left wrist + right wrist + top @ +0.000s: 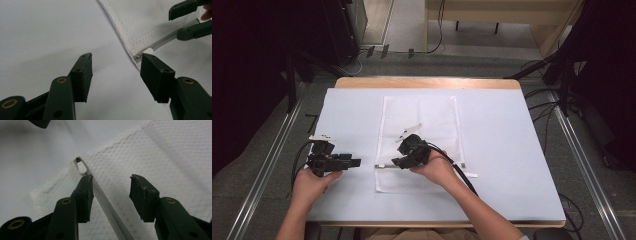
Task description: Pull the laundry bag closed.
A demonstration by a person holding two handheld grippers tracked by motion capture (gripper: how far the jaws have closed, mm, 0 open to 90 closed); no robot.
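Both claws I see open and holding nothing: my right gripper (401, 161) stands over the mesh bag's (437, 120) zipper (110, 211) near the desk's front edge, my left gripper (357, 162) waits just beside its left corner.

- Mesh bag (419, 142): 1, white, flat on the table (512, 150).
- Zipper (105, 202): 1, with 1 white pull (81, 168).
- Gripper: 2, left gripper (354, 162), right gripper (398, 150).
- Table: 1.

White table cover (512, 150): bare on both sides of the mesh laundry bag (437, 115), open to passage. Left gripper (354, 162) and right gripper (398, 162) crowd the bag's zipper (384, 166) end.
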